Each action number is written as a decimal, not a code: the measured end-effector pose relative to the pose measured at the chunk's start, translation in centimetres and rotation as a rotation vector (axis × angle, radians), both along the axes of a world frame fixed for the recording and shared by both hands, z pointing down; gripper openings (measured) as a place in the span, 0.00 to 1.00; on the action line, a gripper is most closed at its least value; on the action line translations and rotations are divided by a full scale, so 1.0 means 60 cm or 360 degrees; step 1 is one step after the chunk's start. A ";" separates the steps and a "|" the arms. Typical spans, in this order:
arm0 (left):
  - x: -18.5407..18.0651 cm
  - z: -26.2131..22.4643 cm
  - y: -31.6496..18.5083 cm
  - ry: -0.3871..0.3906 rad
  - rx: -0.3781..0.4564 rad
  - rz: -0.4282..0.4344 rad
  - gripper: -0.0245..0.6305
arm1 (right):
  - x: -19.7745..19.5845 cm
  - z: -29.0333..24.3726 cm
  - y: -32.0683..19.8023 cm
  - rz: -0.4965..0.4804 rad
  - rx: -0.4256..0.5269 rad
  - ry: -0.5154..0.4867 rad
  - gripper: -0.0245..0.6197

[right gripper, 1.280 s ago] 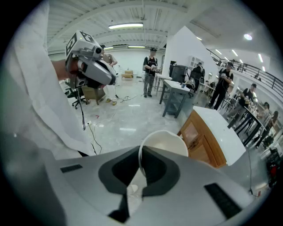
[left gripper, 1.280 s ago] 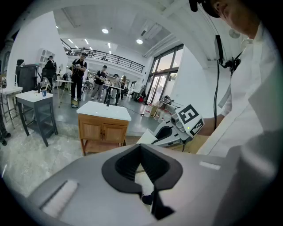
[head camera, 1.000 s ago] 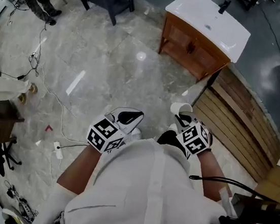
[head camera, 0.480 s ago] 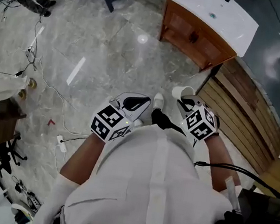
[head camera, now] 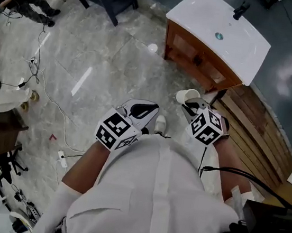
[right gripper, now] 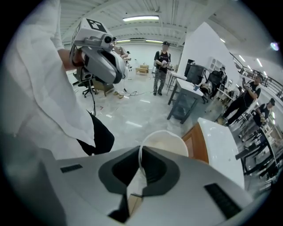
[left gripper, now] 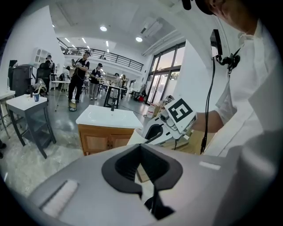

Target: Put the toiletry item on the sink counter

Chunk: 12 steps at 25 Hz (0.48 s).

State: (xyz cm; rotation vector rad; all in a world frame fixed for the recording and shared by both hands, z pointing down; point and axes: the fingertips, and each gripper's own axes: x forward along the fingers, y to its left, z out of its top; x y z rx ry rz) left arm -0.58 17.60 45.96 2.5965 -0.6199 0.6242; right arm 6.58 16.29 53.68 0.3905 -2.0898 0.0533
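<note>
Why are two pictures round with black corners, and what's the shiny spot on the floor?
Left gripper view and right gripper view: a wide-angle lens bends straight lines and leaves dark corners. Head view: the glossy grey stone floor mirrors ceiling lights as glare.

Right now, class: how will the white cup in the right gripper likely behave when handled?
Probably light: the right gripper carries the white cup by one wall alone. Its wall looks thin, so it may flex or crack if squeezed. Open and seemingly empty, it could tip easily on the glossy sink counter.
</note>
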 end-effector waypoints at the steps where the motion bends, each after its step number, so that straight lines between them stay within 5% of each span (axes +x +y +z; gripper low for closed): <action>1: 0.005 -0.003 -0.014 0.0003 0.0001 -0.0003 0.05 | 0.006 0.001 -0.017 0.0000 0.0002 0.0003 0.05; 12: 0.006 0.010 -0.191 0.0024 -0.0004 0.0064 0.05 | 0.042 0.011 -0.213 0.0123 0.0022 0.0061 0.05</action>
